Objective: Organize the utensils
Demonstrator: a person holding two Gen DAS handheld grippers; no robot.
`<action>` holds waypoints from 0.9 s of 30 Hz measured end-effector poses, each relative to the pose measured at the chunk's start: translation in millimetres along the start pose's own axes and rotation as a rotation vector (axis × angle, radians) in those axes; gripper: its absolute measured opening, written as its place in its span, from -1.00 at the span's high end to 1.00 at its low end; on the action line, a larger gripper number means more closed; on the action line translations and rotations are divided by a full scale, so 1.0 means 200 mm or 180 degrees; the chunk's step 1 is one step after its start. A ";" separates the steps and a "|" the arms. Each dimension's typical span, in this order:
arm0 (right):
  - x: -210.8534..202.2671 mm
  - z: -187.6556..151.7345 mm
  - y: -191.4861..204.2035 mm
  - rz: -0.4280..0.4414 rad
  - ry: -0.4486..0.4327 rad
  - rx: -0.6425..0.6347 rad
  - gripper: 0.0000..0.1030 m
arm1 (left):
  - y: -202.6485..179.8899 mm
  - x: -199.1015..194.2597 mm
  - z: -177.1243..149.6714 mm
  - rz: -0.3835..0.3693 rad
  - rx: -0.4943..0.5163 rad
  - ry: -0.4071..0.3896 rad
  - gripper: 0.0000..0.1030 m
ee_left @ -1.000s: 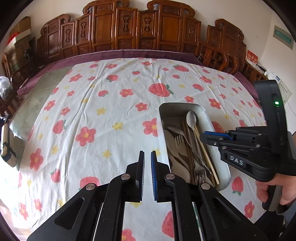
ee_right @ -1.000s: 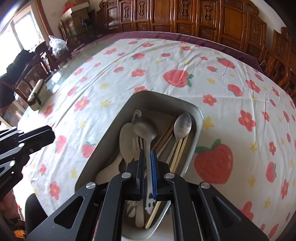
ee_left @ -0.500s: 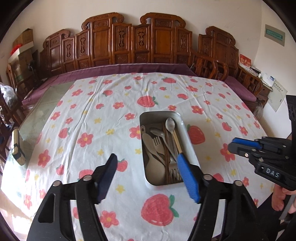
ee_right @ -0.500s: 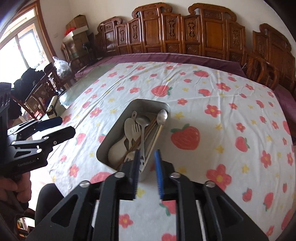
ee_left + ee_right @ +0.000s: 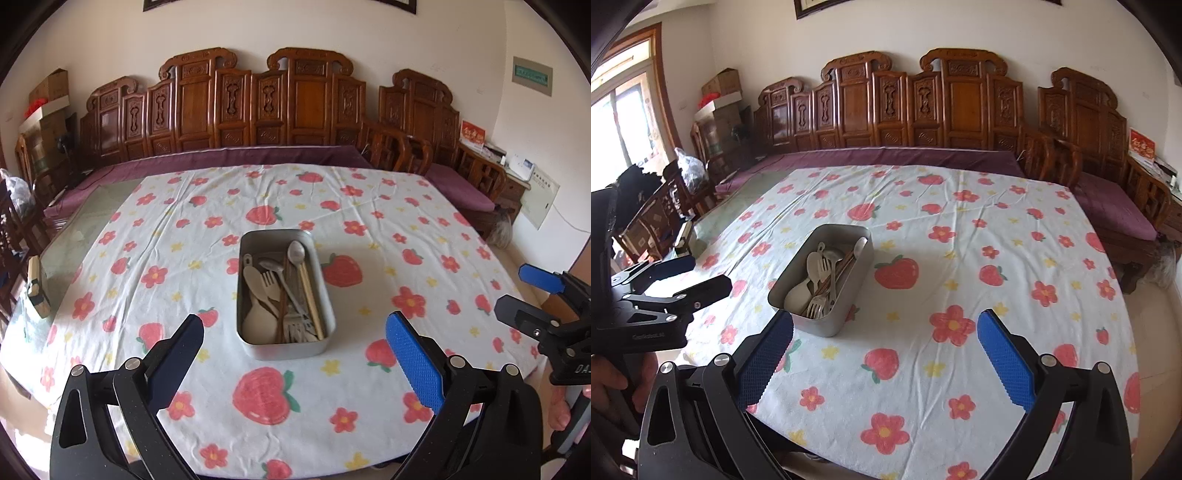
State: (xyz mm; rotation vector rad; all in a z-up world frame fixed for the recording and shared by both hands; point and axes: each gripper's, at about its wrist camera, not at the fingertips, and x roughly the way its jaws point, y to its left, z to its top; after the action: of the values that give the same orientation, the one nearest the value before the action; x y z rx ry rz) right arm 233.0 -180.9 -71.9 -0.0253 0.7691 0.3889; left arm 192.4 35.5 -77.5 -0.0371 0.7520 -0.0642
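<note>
Between the two wide-spread fingers of my left gripper (image 5: pixel 293 345), a little ahead of the tips, stood the grey metal tray (image 5: pixel 330 295) on the flowered tablecloth (image 5: pixel 147 236). My left gripper was fully open and it held nothing; both blue pads were well apart from the tray. My right gripper (image 5: pixel 884 341) was fully open too, and empty. From its camera the tray (image 5: pixel 857 269) stood ahead and toward its left finger, near that tip but not touching it.

Inside the tray the utensils lay together, with handles and heads mixed. I could see a metal spoon (image 5: pixel 296 251) at the far end, a smaller ladle-like spoon (image 5: pixel 271 265) beside it, a pale fork (image 5: pixel 270 284), a pale spoon (image 5: pixel 258 318) at the near end, a metal fork (image 5: pixel 297 325) and light chopsticks (image 5: pixel 310 291) along the right wall. Some dark sticks lay in the middle, but I could not tell exactly what they were.

Far ahead of both grippers, behind the table, stood a carved wooden bench (image 5: pixel 258 107) with a purple cushion (image 5: pixel 229 157).
</note>
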 end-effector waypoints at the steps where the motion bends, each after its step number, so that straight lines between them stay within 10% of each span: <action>1: -0.03 -0.01 -0.01 -0.0013 -0.0030 0.0023 -0.95 | -0.01 -0.03 0.00 -0.0003 0.0005 -0.0018 -0.85; 27: -0.90 0.08 0.09 -0.0270 -0.1190 -0.0015 -0.95 | -0.23 -0.80 0.14 0.0091 0.0036 -0.0915 -0.85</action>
State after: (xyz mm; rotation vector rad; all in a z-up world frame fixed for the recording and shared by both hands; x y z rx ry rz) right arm 120.6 -220.7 64.1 0.0104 0.3966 0.3028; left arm 92.8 2.3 55.2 -0.0242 0.4647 -0.0348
